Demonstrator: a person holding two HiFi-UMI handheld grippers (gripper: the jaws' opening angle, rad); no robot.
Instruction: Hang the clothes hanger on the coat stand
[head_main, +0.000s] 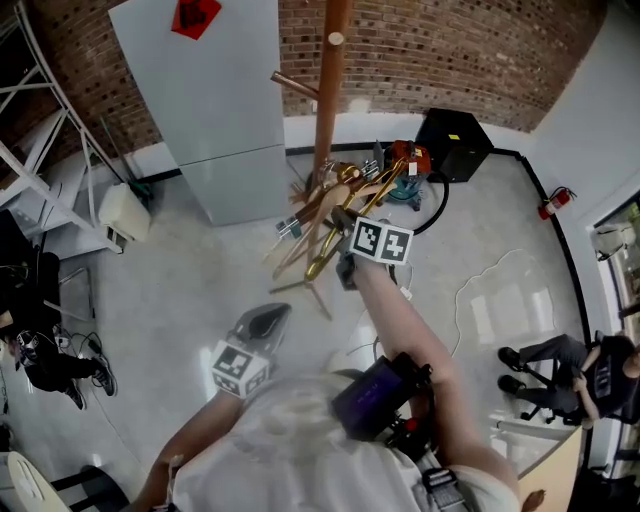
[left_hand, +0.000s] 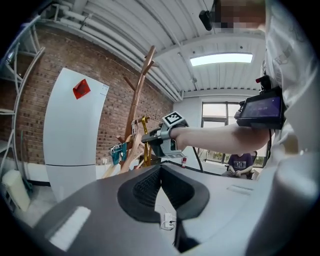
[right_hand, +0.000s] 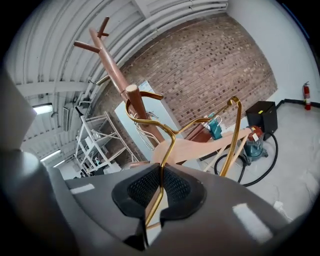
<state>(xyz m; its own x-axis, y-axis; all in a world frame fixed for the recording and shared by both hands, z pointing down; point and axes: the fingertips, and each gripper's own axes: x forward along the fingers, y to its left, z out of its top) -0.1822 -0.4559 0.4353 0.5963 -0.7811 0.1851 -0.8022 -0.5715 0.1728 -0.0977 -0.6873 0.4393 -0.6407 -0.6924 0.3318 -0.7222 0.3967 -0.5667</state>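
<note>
2 tools, 1 coat stand, and hangers only partly countable.

There are 2 tools, the left tool (head_main: 270, 315) and the right tool (head_main: 336, 216); 1 coat stand (head_main: 328, 90); 1 gold hanger (right_hand: 172, 137); at least 1 pale wooden hanger (right_hand: 200, 150), with more crowded on the stand than can be counted; 1 white cabinet (head_main: 215, 100) bearing 1 red sign (head_main: 195, 15); 1 black box (head_main: 452, 143); 1 vacuum cleaner (head_main: 405, 168); 1 fire extinguisher (head_main: 553, 203); 1 metal rack (head_main: 40, 130); and 2 bystanders, the left bystander (head_main: 45, 350) and the right bystander (head_main: 575, 375).

Glossy gold metal hanger (right_hand: 172, 145), wooden stand (right_hand: 112, 64)
</note>
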